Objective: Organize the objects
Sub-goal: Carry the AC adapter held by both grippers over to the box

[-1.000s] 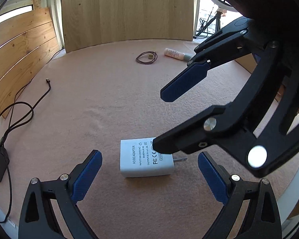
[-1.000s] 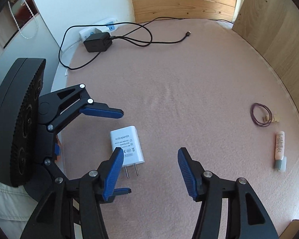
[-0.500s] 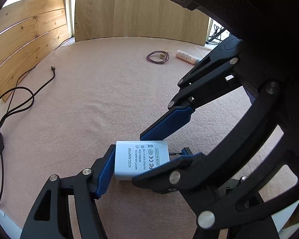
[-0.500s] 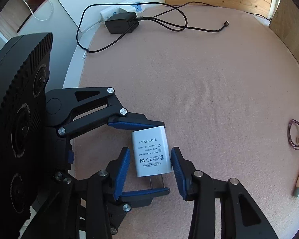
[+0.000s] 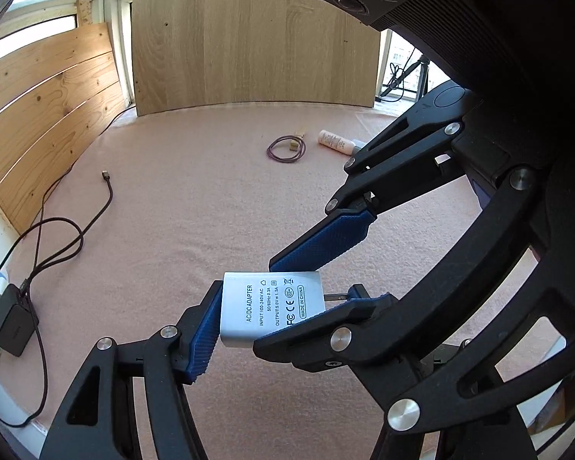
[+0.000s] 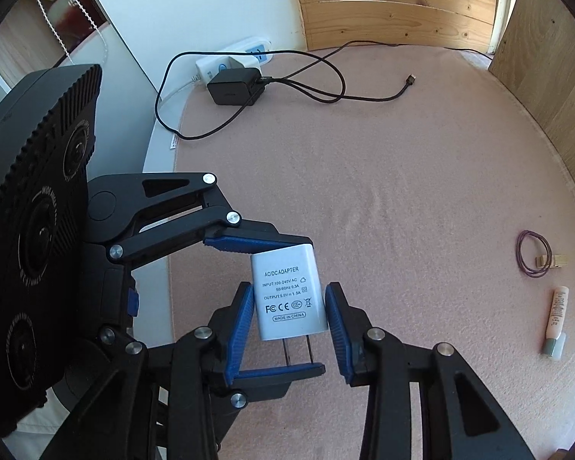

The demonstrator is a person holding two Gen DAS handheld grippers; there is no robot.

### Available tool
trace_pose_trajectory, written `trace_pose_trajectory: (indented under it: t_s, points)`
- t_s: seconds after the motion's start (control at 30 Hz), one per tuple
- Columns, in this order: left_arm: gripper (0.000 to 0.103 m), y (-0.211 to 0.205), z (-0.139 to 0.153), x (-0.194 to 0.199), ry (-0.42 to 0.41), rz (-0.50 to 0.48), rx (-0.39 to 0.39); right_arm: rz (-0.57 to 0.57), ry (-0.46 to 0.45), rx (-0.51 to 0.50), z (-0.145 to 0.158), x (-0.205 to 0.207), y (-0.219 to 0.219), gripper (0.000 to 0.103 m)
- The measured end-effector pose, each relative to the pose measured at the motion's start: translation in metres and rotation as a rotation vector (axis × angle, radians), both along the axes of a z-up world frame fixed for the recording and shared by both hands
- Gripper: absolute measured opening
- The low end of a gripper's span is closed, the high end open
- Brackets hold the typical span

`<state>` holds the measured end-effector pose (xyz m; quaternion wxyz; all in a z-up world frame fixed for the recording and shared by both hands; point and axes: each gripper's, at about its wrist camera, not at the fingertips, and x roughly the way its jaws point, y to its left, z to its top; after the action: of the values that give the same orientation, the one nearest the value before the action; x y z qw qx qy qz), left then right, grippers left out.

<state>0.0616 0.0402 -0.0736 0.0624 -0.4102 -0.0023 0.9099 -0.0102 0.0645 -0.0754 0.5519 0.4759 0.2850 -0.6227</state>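
Both tongs are gripping the same thing, a small white plug (image 6: 285, 291) with black print on its face. Left tongs (image 5: 283, 306) have just closed in and hold it end to end: one blue pad (image 5: 203, 333) presses on its flat end, and the other sits at the tips of its two metal pins. Right tongs (image 6: 289, 318) have just closed in too and squeeze its two long sides, with one blue pad (image 6: 245, 322) on each side. So the two pairs of tongs cross each other around the plug, which sits in the middle of all four pads, face up, with its pins pointing back toward the right tongs. It seems to hang a little above the pink mat (image 6: 402, 191), but I cannot tell for sure. Off to one side on the mat lies a thin purple loop (image 6: 533, 255) with a small wooden peg (image 6: 552, 260) touching it. Just beside them lies a small pale tube (image 6: 556, 320) with a grey cap. At the far edge of the mat a black block (image 6: 234, 86) is stuck into a white power strip (image 6: 230, 57). A black wire (image 6: 326, 88) runs out from the block in a loose loop across the mat, and its free end lies bare on the mat, well apart from the plug. Wooden boards (image 6: 395, 4) stand behind the mat, with a white wall (image 6: 191, 4) next to them.
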Motion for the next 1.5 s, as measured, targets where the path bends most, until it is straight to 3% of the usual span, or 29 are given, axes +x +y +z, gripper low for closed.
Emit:
trace_pose_trajectory:
  t_s: [0.23,0.67,1.5]
  points:
    - [0.067,-0.014,0.029,-0.002,0.043,-0.078,0.001,-0.067,0.051,-0.002,0.031,0.006,-0.004,0.035]
    - [0.067,-0.04,0.049,-0.01,0.065,-0.326,0.066,-0.318,0.072,0.095,0.048,0.004,-0.017,0.035]
    - [0.067,-0.067,0.023,-0.014,0.04,-0.342,0.089,-0.368,0.02,0.129,0.031,-0.006,-0.034,0.035]
